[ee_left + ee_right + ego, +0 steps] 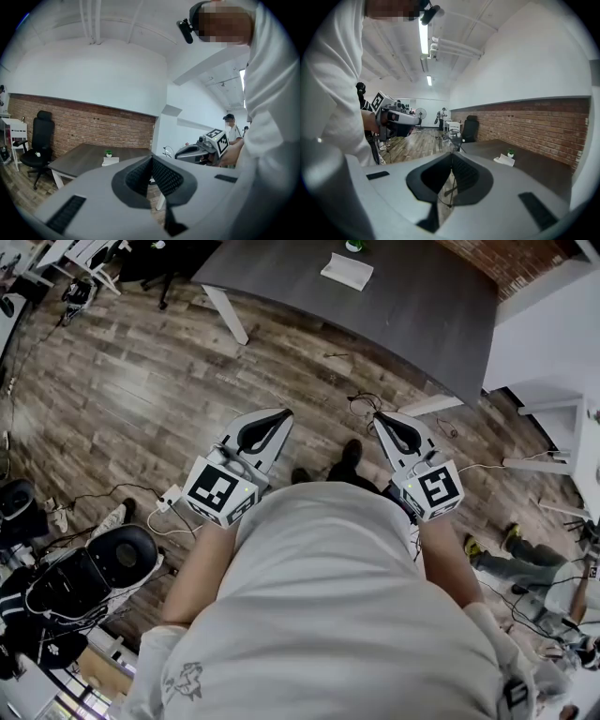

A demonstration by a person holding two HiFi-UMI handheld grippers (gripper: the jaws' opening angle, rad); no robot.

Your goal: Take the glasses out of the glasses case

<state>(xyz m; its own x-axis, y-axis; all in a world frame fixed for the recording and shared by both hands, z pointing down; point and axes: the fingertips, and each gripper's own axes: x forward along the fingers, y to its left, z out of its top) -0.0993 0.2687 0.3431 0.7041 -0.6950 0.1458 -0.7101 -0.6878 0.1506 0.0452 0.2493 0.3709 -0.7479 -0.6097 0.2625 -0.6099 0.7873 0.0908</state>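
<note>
A white glasses case lies shut on the dark grey table at the far side of the room, also seen as a small white case in both gripper views. No glasses show. My left gripper and right gripper are held side by side in front of my body over the wooden floor, well short of the table. Both have their jaws shut tip to tip with nothing between them. Each gripper shows in the other's view.
A small green plant stands beside the case. A black office chair is left of the table. Cables trail on the floor near a white table leg. Black equipment sits lower left; a person sits at right.
</note>
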